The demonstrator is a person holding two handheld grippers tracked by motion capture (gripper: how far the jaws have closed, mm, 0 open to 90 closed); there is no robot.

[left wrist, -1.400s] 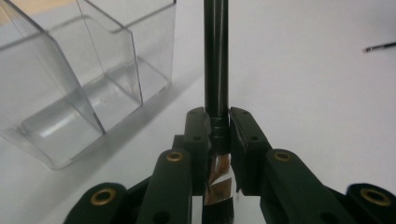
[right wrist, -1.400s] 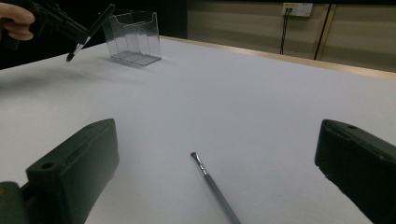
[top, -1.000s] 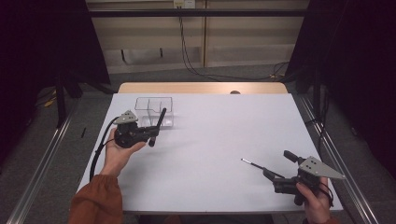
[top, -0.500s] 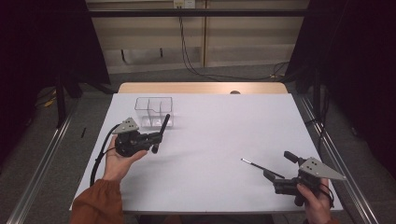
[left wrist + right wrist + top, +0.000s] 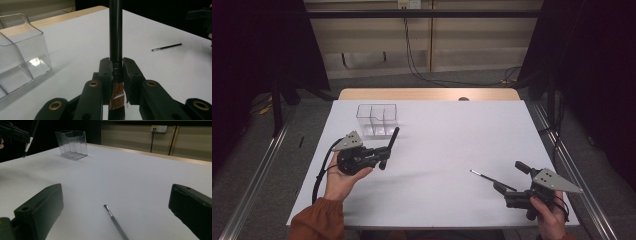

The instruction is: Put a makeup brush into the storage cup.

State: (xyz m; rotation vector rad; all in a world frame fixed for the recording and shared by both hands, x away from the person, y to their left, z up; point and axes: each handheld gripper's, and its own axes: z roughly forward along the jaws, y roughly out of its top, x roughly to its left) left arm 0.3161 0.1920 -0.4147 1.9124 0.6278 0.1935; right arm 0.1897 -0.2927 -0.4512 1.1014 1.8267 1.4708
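My left gripper (image 5: 384,153) hangs over the table's left side, shut on a thick black brush (image 5: 391,142) whose handle points toward the clear box. In the left gripper view the jaws pinch the brush (image 5: 115,32) just above its copper ferrule, gripper (image 5: 116,65). A thin dark brush (image 5: 486,177) lies flat on the white table (image 5: 447,135) at the near right. My right gripper (image 5: 511,178) stands open just behind it; in the right gripper view the thin brush (image 5: 114,219) lies between the wide-apart jaws, untouched, gripper (image 5: 117,191).
A clear plastic organiser box (image 5: 377,119) with compartments stands at the back left of the table, beyond the left gripper; it also appears as the box (image 5: 20,50) and the box (image 5: 72,143). Metal rails run along both table sides.
The left hand has drawn the black brush back toward the near edge, away from the clear box. The right gripper and the thin brush have stayed put.
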